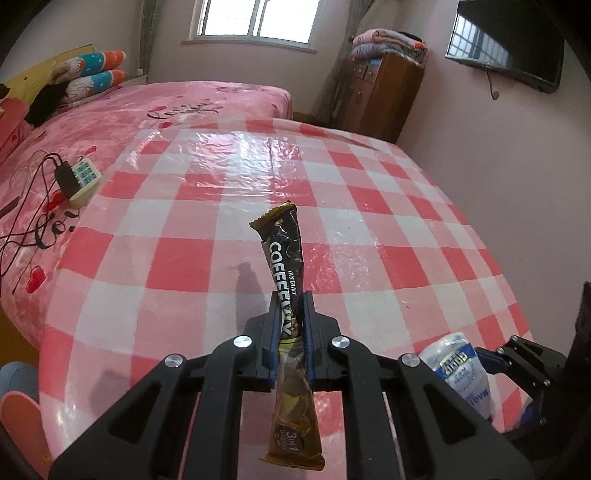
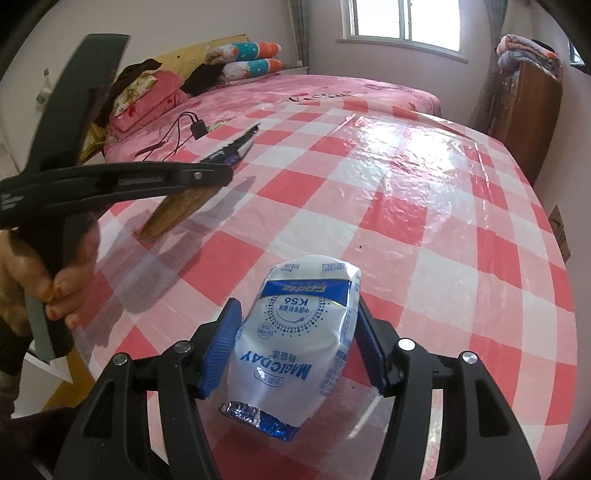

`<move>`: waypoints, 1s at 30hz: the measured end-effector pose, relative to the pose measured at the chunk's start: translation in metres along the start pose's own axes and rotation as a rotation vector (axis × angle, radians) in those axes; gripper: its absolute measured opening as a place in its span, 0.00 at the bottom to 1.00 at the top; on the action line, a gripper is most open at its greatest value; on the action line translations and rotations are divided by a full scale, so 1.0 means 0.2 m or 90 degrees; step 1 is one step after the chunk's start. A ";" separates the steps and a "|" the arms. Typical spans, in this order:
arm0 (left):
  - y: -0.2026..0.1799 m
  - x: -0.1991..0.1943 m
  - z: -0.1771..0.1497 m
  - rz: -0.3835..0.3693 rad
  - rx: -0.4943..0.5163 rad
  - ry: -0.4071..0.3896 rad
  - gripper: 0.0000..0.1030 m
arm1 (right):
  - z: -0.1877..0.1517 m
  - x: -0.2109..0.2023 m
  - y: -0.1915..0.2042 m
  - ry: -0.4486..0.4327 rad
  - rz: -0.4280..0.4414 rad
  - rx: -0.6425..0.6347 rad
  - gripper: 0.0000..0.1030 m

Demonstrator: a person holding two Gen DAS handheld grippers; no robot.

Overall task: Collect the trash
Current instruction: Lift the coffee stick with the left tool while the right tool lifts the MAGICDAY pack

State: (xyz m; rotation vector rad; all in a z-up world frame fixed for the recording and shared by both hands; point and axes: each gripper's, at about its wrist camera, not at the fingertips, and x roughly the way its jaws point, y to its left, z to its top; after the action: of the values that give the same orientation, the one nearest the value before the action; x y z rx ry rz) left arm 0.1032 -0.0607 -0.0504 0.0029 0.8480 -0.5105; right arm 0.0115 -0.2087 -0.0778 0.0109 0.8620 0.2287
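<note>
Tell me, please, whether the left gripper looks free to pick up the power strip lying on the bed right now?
Probably not yet. The left gripper is shut on the coffee sachet, so its jaws are occupied. The power strip lies beyond the table edge with nothing covering it, but the sachet would need dropping first.

A worktop [image 1: 351,206] under a glossy red-and-white checked cover fills the foreground. Just beyond it lies a bed [image 1: 207,99] with a pink printed spread. A white power strip [image 1: 83,181] with a black adapter [image 1: 66,179] plugged in sits on the bed near the worktop's edge, black cables [image 1: 26,229] trailing from it. Patterned bolster pillows [image 2: 251,59] lie at the headboard. A wooden cabinet [image 1: 380,96] bears folded blankets [image 1: 388,46]. A window [image 1: 255,20] is behind, and a wall-mounted television [image 1: 506,40] hangs at the right.
</note>
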 end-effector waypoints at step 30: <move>0.37 -0.43 -0.28 0.036 -0.099 -0.054 0.12 | 0.20 -0.01 0.44 -0.005 -0.004 -0.128 0.59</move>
State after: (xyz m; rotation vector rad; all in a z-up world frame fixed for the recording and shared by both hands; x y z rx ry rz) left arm 0.0483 0.0531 -0.0410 -0.1368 0.8003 -0.3877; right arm 0.0241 -0.1200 -0.0416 -0.1792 0.8280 0.3079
